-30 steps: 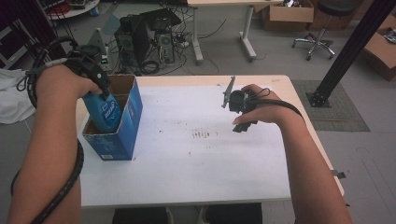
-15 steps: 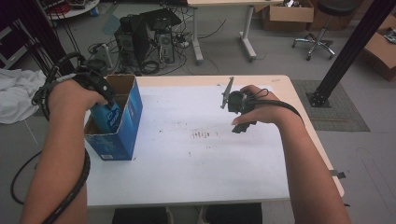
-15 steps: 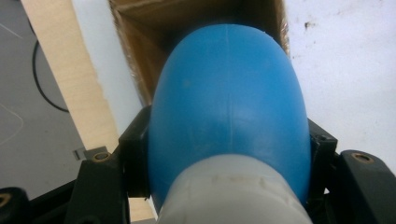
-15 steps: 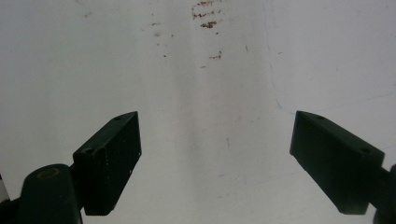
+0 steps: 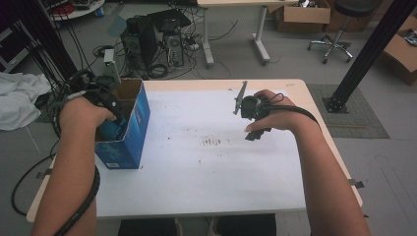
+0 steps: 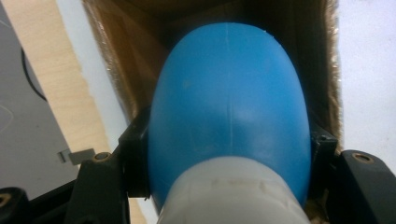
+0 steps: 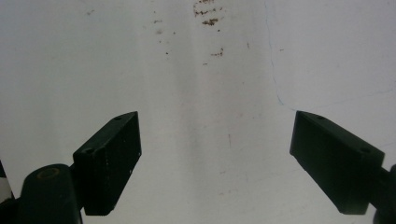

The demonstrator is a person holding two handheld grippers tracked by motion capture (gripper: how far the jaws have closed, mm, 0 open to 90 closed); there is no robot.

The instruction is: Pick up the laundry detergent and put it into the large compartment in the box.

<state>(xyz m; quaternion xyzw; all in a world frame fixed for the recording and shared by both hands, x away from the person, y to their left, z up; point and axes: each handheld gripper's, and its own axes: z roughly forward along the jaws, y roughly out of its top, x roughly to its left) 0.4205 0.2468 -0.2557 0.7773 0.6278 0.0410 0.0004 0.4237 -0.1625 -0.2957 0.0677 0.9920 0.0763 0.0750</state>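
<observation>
A blue bottle (image 6: pixel 229 93) with a pale lower part sits between the jaws of my left gripper (image 6: pixel 229 154), which is shut on it. The bottle (image 5: pixel 111 129) hangs inside an open blue cardboard box (image 5: pixel 129 142) at the table's left edge, brown box walls (image 6: pixel 140 32) around it. In the high view the left gripper (image 5: pixel 107 109) dips into the box mouth under the hand. My right gripper (image 5: pixel 253 123) hovers over the right middle of the white table (image 5: pixel 221 187). In its own view the right gripper (image 7: pixel 215 154) is open with nothing between its fingers.
Small dark marks (image 5: pixel 212 142) dot the tabletop centre. Behind the table on the floor stand computer towers (image 5: pixel 157 39) with tangled cables, a desk leg (image 5: pixel 206 34) and an office chair (image 5: pixel 339 29). A black post (image 5: pixel 364 54) rises at the right; white cloth (image 5: pixel 17 98) lies left.
My left hand has sunk, bringing the blue bottle from above the box rim down into the box. The right hand and its gripper have stayed put.
</observation>
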